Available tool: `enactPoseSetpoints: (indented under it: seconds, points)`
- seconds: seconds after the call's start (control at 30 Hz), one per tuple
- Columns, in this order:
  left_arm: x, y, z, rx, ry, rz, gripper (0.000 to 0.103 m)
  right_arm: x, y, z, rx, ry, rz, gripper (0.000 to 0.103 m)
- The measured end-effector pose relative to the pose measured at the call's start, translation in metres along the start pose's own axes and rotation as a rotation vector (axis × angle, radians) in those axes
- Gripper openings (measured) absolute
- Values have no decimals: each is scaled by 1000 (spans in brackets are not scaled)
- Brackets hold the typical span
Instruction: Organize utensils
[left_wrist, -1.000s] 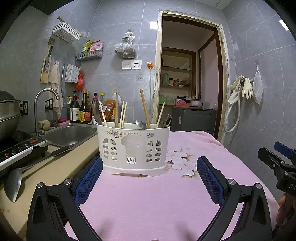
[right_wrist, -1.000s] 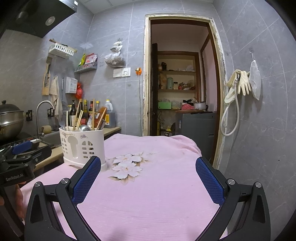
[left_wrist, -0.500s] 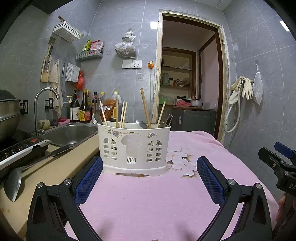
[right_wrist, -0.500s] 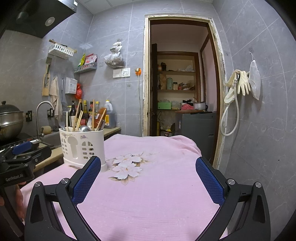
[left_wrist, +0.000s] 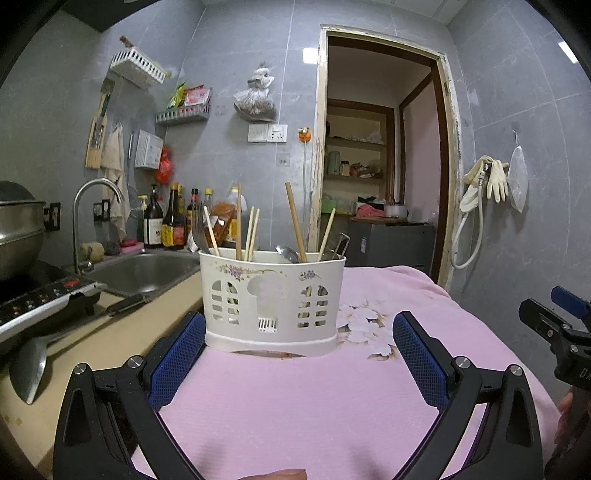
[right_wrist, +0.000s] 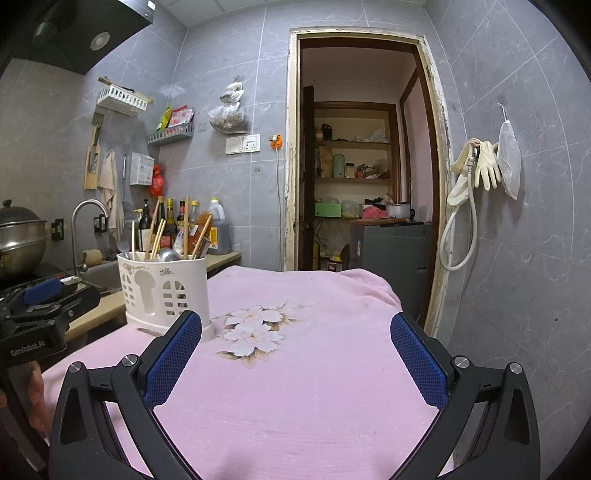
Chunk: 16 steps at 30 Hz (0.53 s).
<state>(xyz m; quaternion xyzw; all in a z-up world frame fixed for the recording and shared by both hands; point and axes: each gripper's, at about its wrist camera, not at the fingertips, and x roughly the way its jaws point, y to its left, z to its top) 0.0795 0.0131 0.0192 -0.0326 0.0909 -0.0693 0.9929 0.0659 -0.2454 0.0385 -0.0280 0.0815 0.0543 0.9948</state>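
A white plastic utensil holder (left_wrist: 271, 299) stands on the pink cloth-covered table (left_wrist: 295, 398). It holds several wooden chopsticks (left_wrist: 295, 227), a fork (left_wrist: 199, 230) and a metal spoon (left_wrist: 287, 254). My left gripper (left_wrist: 297, 350) is open and empty, just in front of the holder. My right gripper (right_wrist: 295, 350) is open and empty, to the right of the holder (right_wrist: 164, 291), over the cloth's flower print (right_wrist: 255, 326). Each gripper shows at the edge of the other's view.
A counter at the left has a sink (left_wrist: 142, 269) with a tap, sauce bottles (left_wrist: 166, 221), a ladle (left_wrist: 27, 369) and an induction hob with a steel pot (left_wrist: 18, 229). A doorway (left_wrist: 380, 166) opens behind the table. Rubber gloves (left_wrist: 487, 181) hang on the right wall.
The left gripper has edged slightly closer to the holder. The right gripper has barely moved.
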Motion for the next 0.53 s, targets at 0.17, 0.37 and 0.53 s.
enactPoseSetpoints:
  seconds: [0.17,0.37,0.53]
  points:
    - [2,2,0,-4,11,-15,100,1,0,-1,1,1,-3,103]
    - [5,1,-2,4,21,-14,100,2,0,-1,1,3,-2,103]
    - [6,2,-2,3,21,-20,100,2,0,-1,1,3,-1,103]
